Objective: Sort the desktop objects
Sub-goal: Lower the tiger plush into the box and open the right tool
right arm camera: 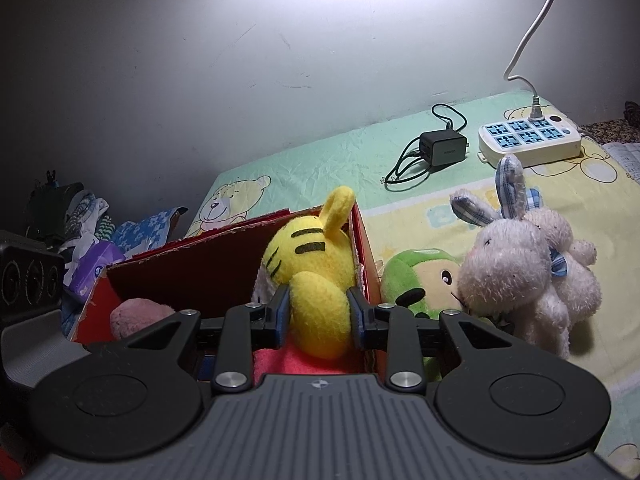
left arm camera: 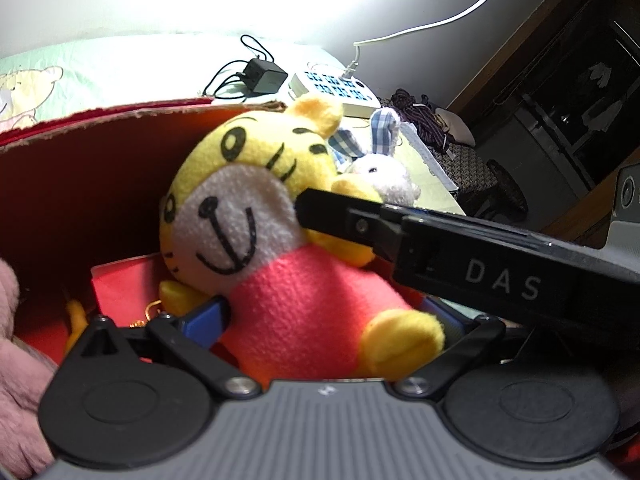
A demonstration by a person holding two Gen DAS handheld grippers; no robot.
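Observation:
A tiger plush [left arm camera: 256, 216] with a yellow head and red body lies in the red cardboard box [left arm camera: 80, 184]. My left gripper [left arm camera: 324, 316] is open, its blue pads spread wide on either side of the tiger's red body. One black finger [left arm camera: 336, 216] of the right gripper reaches in from the right against the tiger's head. In the right wrist view my right gripper [right arm camera: 318, 312] is shut on a yellow limb of the tiger plush [right arm camera: 312, 264], just inside the box's right wall [right arm camera: 366, 248]. A pink plush [right arm camera: 136, 316] lies in the box to the left.
Right of the box, a green plush [right arm camera: 416, 280] and a white bunny plush [right arm camera: 520, 268] with checked ears lie on the bear-print sheet [right arm camera: 320, 160]. A black charger [right arm camera: 442, 148] and a white power strip [right arm camera: 528, 136] sit further back. Clothes [right arm camera: 88, 220] pile at the left.

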